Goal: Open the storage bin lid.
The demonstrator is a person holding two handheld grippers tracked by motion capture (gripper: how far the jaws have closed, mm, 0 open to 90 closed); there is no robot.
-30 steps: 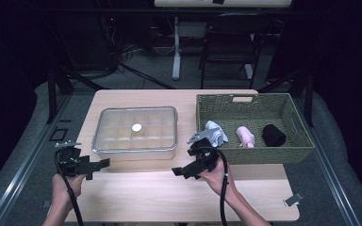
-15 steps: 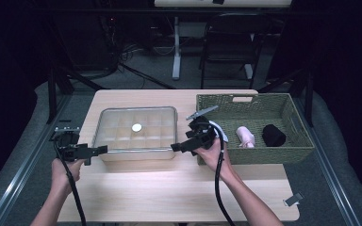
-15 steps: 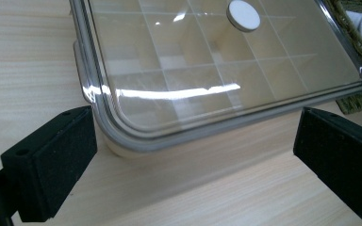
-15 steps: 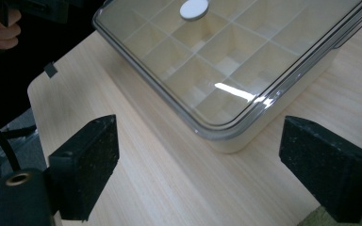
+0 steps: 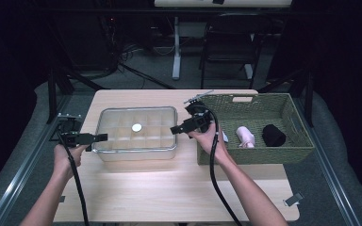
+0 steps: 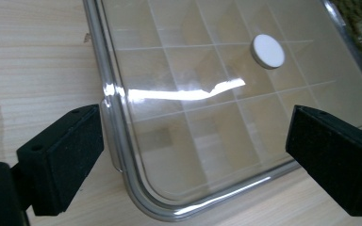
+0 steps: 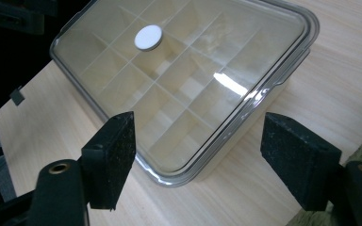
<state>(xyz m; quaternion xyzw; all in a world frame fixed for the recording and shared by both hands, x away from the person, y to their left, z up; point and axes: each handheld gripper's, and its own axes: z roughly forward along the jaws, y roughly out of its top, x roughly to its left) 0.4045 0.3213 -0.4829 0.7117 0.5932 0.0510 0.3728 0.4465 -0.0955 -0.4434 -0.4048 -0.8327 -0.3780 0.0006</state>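
A clear lidded box [image 5: 136, 133] with inner compartments sits closed and flat on the table's left half.

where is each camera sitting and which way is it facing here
High view: fixed above the person's side, looking forward and down on the table; forearms, left gripper and right gripper show.
Left gripper view: rides that gripper, looks along its open jaws at a corner of the clear box.
Right gripper view: rides that gripper, looks past its open jaws, which have just been closing, at another corner.
Shared: all three show the box lid's white disc.
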